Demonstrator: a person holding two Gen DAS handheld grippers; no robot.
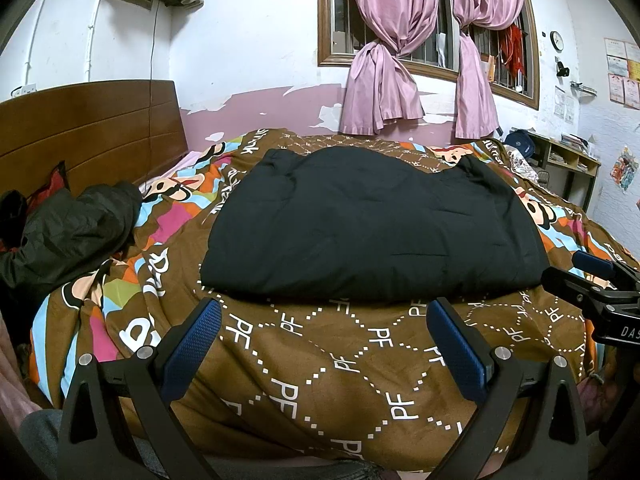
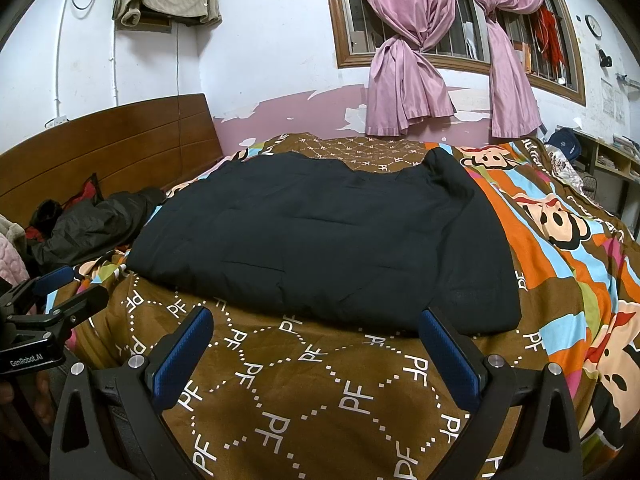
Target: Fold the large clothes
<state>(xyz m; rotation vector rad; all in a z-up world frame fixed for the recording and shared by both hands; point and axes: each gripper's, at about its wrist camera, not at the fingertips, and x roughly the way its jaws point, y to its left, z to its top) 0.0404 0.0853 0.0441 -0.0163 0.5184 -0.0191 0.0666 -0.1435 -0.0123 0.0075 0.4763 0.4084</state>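
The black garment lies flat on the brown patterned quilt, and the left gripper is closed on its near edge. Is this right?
Not quite. The left gripper is open and short of the near edge, holding nothing, as the left wrist view shows. The black garment does lie flat on the brown patterned quilt.

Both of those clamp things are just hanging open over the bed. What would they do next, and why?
Probably reach forward to the near edge of the black garment. The left gripper and right gripper are both open and empty, short of it above the brown quilt, and the garment lies spread flat, so gripping that edge likely comes first.
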